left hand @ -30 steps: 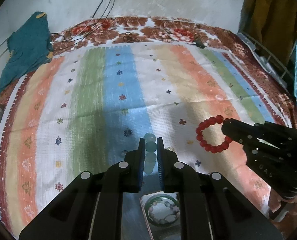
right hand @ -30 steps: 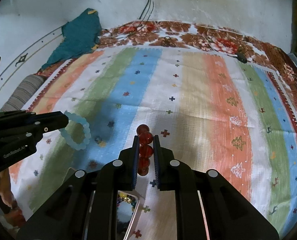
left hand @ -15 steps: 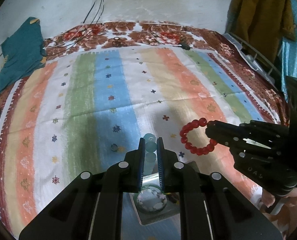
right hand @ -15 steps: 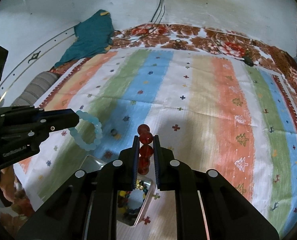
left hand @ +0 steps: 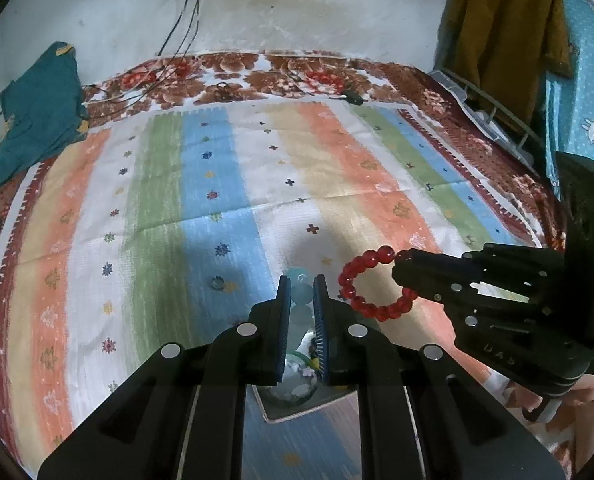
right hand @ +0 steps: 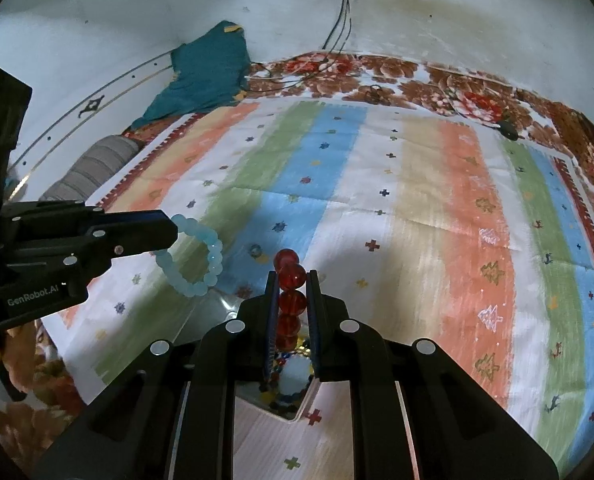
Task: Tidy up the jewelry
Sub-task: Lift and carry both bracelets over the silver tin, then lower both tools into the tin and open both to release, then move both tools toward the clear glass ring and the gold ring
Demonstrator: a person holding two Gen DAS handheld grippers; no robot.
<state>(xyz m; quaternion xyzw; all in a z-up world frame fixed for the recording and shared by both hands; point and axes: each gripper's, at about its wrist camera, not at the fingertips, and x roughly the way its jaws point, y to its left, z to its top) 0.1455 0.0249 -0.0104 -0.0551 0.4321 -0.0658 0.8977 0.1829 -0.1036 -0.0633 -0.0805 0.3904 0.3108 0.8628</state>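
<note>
Two bracelets were lifted, neither stowed: left tool (left hand: 301, 294) clamped pale-blue beaded bracelet (right hand: 195, 254), right tool (right hand: 292, 300) clamped red beaded bracelet (left hand: 371, 282), above clear box (right hand: 285, 400) (already holding jewelry).

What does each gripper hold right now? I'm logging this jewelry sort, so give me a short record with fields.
left gripper: shut on the pale blue bracelet
right gripper: shut on the red bracelet
bracelets: both lifted clear of the striped cloth
below the grippers: an open box with mixed jewelry inside
loose item: a small ring on the cloth
</note>
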